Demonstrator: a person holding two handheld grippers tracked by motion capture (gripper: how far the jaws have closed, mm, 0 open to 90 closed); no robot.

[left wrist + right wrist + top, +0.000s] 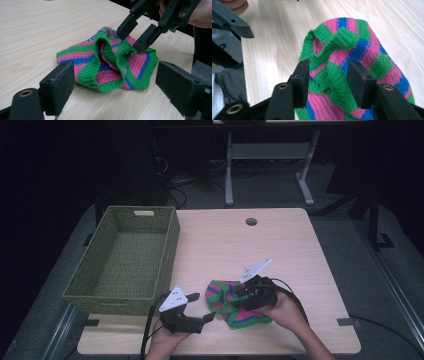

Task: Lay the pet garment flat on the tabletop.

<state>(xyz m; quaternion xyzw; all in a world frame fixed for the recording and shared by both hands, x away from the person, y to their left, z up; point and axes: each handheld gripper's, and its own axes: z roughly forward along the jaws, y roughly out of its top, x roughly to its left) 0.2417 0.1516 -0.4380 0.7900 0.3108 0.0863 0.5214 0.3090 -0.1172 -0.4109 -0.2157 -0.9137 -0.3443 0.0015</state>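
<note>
Striped knit garment (235,302) lies crumpled on table (280,245), front centre, right of wicker basket (125,257). Right gripper (328,77): 2 jaws half-closed around raised green ribbed hem fold, pads at cloth, firm pinch unclear. Left gripper (115,90): jaws wide, empty, garment straight ahead, near.

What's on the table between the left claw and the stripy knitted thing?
Nothing: just bare table between the open left claw and the stripy knitted thing, as the left gripper view shows.
</note>
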